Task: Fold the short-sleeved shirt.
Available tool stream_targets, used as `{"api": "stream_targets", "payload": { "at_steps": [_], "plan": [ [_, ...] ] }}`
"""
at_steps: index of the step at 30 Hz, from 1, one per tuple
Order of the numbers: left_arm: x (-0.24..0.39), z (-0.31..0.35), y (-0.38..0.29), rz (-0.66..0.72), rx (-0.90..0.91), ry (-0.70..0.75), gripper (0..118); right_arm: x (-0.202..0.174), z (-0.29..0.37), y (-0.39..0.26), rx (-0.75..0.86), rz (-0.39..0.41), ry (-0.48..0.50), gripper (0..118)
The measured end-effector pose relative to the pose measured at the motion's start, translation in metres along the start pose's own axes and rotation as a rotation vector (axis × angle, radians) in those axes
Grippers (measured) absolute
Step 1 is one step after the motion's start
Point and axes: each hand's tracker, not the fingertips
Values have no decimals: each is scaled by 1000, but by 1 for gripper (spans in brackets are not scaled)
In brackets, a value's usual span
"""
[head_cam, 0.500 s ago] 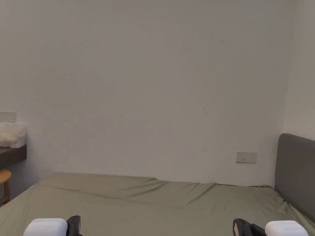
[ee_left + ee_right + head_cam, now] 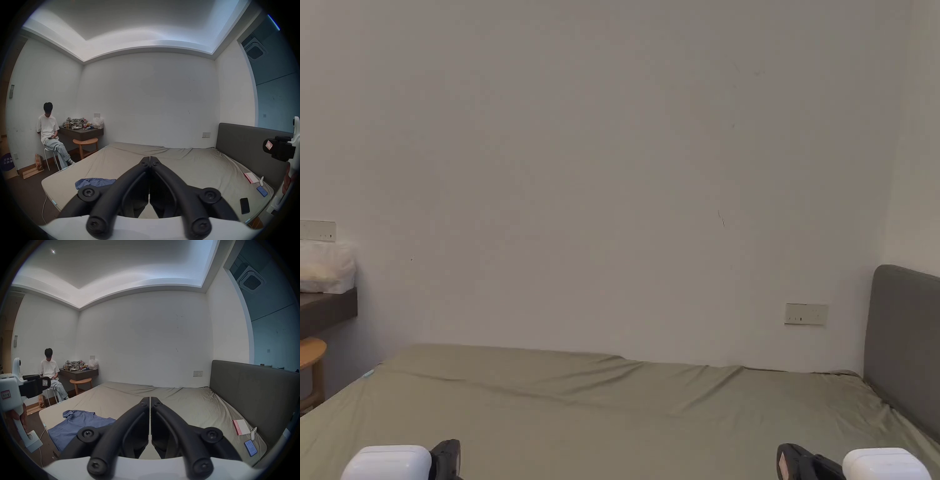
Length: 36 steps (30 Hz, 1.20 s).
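A blue short-sleeved shirt (image 2: 78, 423) lies spread on the near left part of the bed (image 2: 186, 404), partly hidden behind my right gripper's arms. In the left gripper view the blue shirt (image 2: 95, 182) shows as a rumpled strip. My left gripper (image 2: 149, 158) is held above the bed with its jaws shut together and nothing between them. My right gripper (image 2: 150, 398) is likewise shut and empty, raised above the sheet. In the head view the tops of both tools sit at the bottom edge, the left gripper (image 2: 447, 459) and the right gripper (image 2: 794, 461).
A grey headboard (image 2: 253, 395) bounds the bed's right side. A booklet (image 2: 241, 426), a phone (image 2: 250, 447) and a cable lie near it; a dark phone (image 2: 244, 205) too. A person (image 2: 48, 129) sits by a cluttered desk (image 2: 81, 132) and wooden stool (image 2: 85, 142) at left.
The head camera has tipped slightly upward, so the bed and wall sit a little lower in the picture. Both grippers remain at the bottom edge, unchanged.
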Motion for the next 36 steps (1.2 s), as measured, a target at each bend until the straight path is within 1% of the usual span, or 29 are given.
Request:
{"api": "stream_targets", "payload": {
  "at_steps": [16,19,20,21,22,23,24,26,27,31,32,35,36],
  "plan": [
    [-2,-27,-13,1,-35,-1,2,-2,-33,-10,-22,10,3,11],
    [-10,-38,-22,8,-50,21,5,-2,-42,-17,-39,14,-1,11],
    [-17,-45,-28,-3,-71,33,13,-3,-45,-20,-50,17,-1,11],
    [-25,-52,-34,-20,-93,53,50,-3,-48,-24,-65,26,4,11],
    [-34,-60,-41,-40,-114,72,93,-3,-51,-28,-75,37,9,11],
    [-45,-75,-53,-41,-209,57,118,-4,-54,-33,-86,56,9,11],
    [-57,-89,-65,-34,-307,43,118,-4,-58,-39,-96,74,6,11],
    [-82,-110,-95,16,-333,63,118,-5,-70,-51,-123,95,-4,11],
    [-92,-125,-113,17,-360,84,118,-5,-78,-57,-143,93,-3,11],
    [-126,-196,-191,-40,-592,134,118,-7,-110,-86,-234,79,18,11],
    [-132,-215,-216,-40,-643,128,118,-9,-117,-95,-256,87,25,11],
    [-147,-264,-283,-65,-795,177,118,-16,-136,-119,-330,140,33,11],
    [-150,-274,-305,-72,-829,181,118,-17,-143,-126,-350,144,39,11]
  ]
}}
